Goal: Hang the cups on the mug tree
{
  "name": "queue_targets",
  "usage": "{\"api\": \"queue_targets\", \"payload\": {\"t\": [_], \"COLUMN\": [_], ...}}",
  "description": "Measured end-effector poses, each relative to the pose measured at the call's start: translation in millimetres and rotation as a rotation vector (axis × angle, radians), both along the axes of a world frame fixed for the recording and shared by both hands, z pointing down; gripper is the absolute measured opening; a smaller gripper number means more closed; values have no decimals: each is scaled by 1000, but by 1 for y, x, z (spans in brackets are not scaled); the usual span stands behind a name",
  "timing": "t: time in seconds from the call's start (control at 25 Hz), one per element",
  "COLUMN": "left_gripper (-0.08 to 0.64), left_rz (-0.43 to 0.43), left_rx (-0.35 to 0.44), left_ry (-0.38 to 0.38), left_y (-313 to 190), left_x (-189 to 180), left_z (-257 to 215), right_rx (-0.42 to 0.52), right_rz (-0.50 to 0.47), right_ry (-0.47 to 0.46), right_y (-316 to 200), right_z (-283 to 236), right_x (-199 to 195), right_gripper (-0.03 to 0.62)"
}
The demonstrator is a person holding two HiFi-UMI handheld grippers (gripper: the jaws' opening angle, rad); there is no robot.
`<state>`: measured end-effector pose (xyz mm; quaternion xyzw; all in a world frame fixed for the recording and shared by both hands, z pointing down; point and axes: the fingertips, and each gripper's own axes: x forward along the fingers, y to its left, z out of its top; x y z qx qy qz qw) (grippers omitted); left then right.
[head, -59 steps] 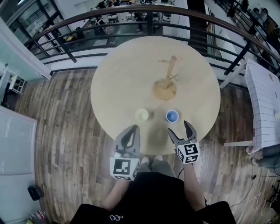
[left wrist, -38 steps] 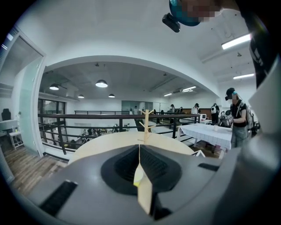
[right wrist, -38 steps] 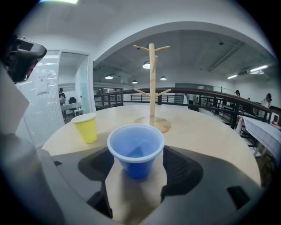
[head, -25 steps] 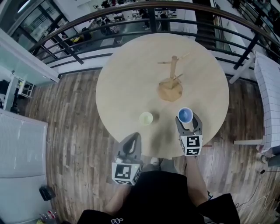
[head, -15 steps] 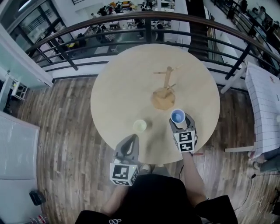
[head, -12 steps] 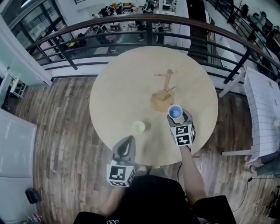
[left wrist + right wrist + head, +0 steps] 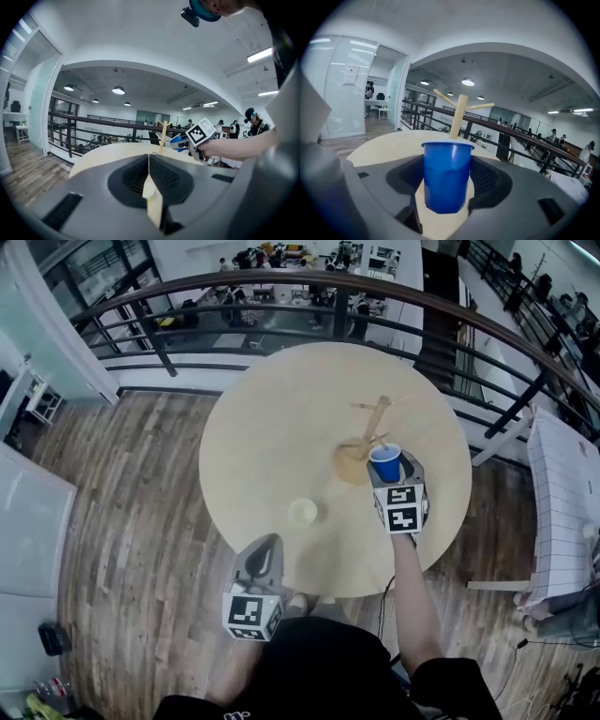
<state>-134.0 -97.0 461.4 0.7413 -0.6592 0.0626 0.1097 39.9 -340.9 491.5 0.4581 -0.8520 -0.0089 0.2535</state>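
Blue cup nearer mug tree

Nothing readable is showing: the left cube and right cube are bearing only black-and-white patterns, and the wall notice is appearing too small.

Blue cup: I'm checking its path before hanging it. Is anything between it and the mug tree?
Nothing visible does. The blue cup, upright in the right gripper, has the mug tree straight ahead; the green cup sits off to the left.
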Motion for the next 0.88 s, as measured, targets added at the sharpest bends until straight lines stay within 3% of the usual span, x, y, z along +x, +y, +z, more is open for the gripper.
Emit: {"api": "queue_targets", "payload": {"t": [0.12, 0.44, 0.88], "left_gripper": [14, 14, 14], "left_rz": [8, -25, -72], "left_rx": [1, -8, -13], "left_ry": [6, 19, 17], "left_y": [0, 7, 17], "left_x": [1, -12, -30], "left_z": [0, 5, 10], "right_rx": [15, -70, -135], "right_rz": [-21, -81, -106], "right_ry": [22, 184, 318], "right_y": [-6, -29, -43], "right_z": [-7, 10, 32], "right_x": [-9, -28, -37], "right_gripper": [302, 299, 299]}}
